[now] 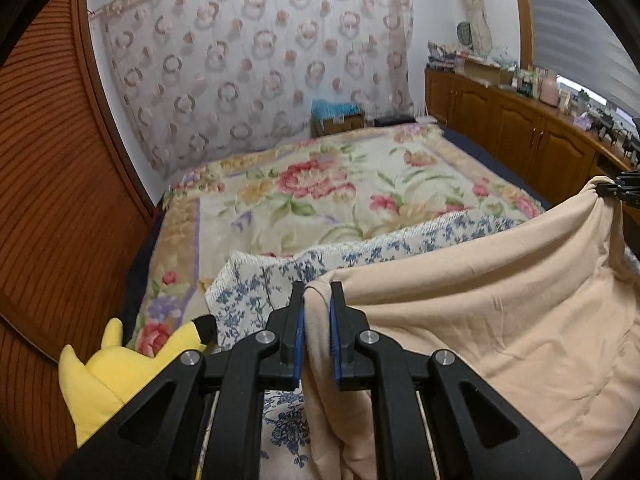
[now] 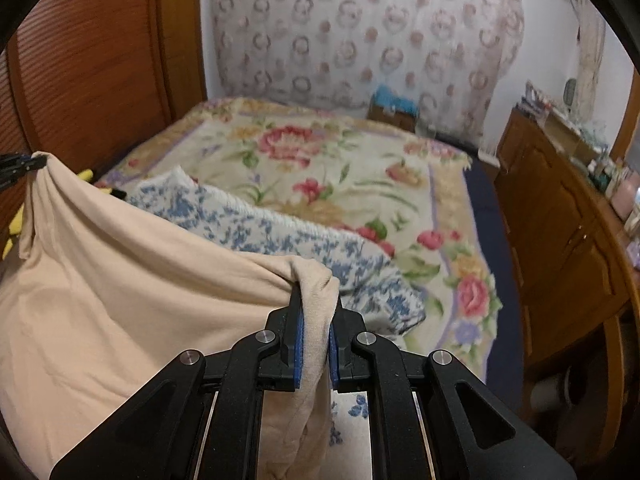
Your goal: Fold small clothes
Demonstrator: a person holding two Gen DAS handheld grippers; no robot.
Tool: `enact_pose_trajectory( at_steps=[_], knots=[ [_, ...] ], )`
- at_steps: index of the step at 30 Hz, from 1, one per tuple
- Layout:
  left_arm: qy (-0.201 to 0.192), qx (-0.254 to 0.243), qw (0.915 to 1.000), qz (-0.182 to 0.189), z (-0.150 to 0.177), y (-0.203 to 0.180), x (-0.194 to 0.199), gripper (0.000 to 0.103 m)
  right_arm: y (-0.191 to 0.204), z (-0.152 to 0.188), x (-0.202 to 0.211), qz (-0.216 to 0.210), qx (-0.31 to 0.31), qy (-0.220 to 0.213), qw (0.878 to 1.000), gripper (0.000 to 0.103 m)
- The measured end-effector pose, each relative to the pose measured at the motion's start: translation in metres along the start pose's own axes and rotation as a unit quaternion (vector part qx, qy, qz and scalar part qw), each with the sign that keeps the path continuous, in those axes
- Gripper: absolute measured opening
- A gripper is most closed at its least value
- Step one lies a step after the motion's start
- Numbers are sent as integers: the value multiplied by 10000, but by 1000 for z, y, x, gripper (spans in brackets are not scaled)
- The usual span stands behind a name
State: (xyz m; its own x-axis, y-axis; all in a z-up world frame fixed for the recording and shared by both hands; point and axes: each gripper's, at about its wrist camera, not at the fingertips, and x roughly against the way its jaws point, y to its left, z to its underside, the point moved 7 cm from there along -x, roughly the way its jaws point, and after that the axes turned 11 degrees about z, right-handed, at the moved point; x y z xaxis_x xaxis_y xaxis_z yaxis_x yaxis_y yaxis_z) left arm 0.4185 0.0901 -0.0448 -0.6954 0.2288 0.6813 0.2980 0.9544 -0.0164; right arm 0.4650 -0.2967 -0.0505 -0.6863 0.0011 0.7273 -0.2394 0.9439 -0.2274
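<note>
Two grippers clamped on peach garment | left gripper and right gripper pinched opposite corners, spreading it flat | hung above near bed

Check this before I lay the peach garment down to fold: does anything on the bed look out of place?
The blue-floral cloth lies rumpled across the near part of the floral bedspread, right under the hanging peach garment. A yellow plush toy sits at the bed's edge, beside the left gripper.
</note>
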Motion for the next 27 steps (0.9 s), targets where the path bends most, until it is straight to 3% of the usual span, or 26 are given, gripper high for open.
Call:
enact_pose_trajectory(
  at_steps=[4, 6, 7, 10, 11, 18, 27],
  knots=[
    [224, 75, 9997, 91, 1, 5, -18, 13, 4, 3, -25, 83, -25, 202, 9998, 8],
    [343, 125, 9992, 186, 3, 6, -23, 16, 4, 7, -30, 105, -129, 314, 9994, 17],
    [345, 133, 9991, 228, 3, 8, -23, 19, 3, 9, -30, 92, -181, 350, 9992, 21],
    [348, 169, 9986, 348, 12, 4, -17, 45, 1, 12, -24, 9, -279, 334, 9991, 35],
    [341, 184, 9985, 397, 17, 2, -12, 47, 0, 16, -18, 20, -294, 301, 9991, 40],
    [339, 378, 9972, 542, 55, -6, 14, 51, -3, 44, 27, 54, -670, 143, 9976, 44],
    [431, 507, 9964, 522, 95, -22, 30, 52, 15, 92, 56, -220, -870, 318, 9955, 44]
  ],
)
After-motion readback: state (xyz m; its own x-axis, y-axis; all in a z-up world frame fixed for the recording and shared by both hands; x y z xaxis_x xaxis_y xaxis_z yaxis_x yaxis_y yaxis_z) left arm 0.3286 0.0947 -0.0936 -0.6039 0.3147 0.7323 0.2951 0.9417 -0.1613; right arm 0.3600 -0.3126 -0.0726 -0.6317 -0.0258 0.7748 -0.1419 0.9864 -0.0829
